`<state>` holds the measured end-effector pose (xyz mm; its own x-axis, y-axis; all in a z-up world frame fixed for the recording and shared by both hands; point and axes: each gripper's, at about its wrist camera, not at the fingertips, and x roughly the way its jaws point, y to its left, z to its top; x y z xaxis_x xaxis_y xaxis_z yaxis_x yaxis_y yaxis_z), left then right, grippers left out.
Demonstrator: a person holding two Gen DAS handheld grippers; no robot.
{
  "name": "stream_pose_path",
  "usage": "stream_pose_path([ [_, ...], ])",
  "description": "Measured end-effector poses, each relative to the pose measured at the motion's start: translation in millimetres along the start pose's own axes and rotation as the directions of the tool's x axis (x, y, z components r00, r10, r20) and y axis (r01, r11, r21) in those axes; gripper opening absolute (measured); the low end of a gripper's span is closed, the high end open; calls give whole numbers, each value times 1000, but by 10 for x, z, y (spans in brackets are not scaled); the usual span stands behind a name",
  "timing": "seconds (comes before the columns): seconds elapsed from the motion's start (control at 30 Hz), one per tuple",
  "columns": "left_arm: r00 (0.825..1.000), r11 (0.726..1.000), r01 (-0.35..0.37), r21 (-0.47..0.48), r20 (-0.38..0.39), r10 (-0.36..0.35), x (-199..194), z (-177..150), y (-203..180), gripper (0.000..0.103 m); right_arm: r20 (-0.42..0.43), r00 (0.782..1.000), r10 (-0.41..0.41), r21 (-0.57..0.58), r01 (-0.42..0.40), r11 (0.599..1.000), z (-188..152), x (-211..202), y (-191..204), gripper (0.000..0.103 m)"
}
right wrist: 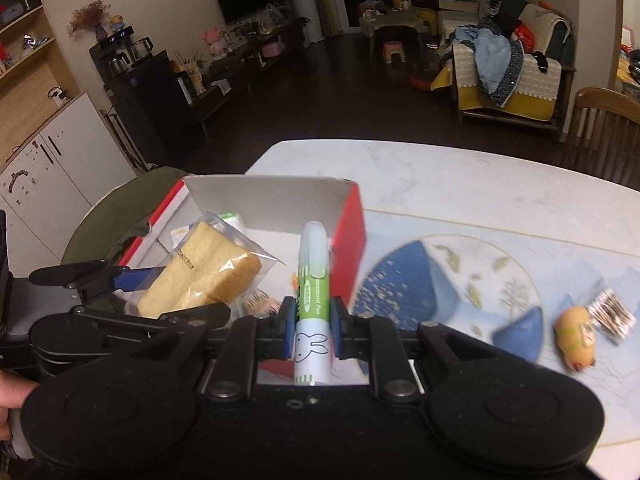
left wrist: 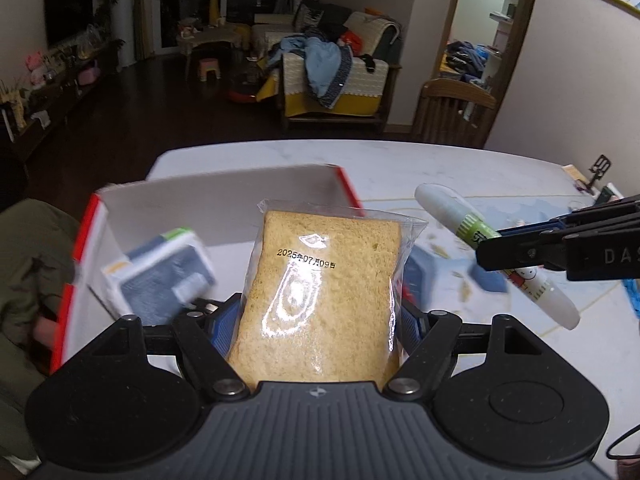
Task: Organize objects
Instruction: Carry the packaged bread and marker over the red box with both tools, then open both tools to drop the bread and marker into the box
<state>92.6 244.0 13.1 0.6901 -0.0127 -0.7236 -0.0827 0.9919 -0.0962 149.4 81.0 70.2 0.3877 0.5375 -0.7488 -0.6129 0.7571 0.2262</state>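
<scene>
1. Left wrist view: the left gripper [left wrist: 316, 320] has its jaws about half open but clamped on a bagged bread slice [left wrist: 320, 292], blue pads pressing the bag's sides low down. The bread is up in the air in front of the red-and-white box [left wrist: 224, 196], which sits on the table [left wrist: 460, 168]. Most of the slice sticks out past the pads, so it could flop or slide in that slick plastic. Squeeze harder and I'd guess the bread just squashes.

2. Same view: the right gripper [left wrist: 486, 254] comes in from the right, pinching a marker pen [left wrist: 476, 232] across its middle. It's close to the bread bag, so if both head for the box together they could bump each other.

3. Right wrist view: the right gripper [right wrist: 311, 332] is nearly fully closed on the pen [right wrist: 311, 304], cap pointing at the box [right wrist: 352, 240]. The pen is round and smooth, so it may pivot in the grip, or the cap could catch the red wall on the way in.

4. Same view: the left gripper [right wrist: 132, 276] hangs the bread [right wrist: 200, 276] over the box's near-left side. There's already stuff in there, hard to make out, so the bread might land on top and tip over the edge.

5. A small toy pig [right wrist: 576, 336] and a silvery thing [right wrist: 612, 314] on the mat [right wrist: 440, 280] aren't packed yet.
</scene>
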Motion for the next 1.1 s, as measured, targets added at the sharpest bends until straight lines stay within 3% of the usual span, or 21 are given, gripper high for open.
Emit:
stream_pose_path([
  [0.4,995,993,-92,78,-17,93,315,158,495,76,-39,997,-69,-54,67,996,159,648,351,17],
  [0.67,991,985,-104,139,-65,114,676,222,598,76,-128,985,-115,-125,99,987,120,1130,552,17],
  [1.1,977,957,-93,275,-159,140,1253,307,601,76,-193,961,-197,-313,130,941,-73,1588,806,17],
])
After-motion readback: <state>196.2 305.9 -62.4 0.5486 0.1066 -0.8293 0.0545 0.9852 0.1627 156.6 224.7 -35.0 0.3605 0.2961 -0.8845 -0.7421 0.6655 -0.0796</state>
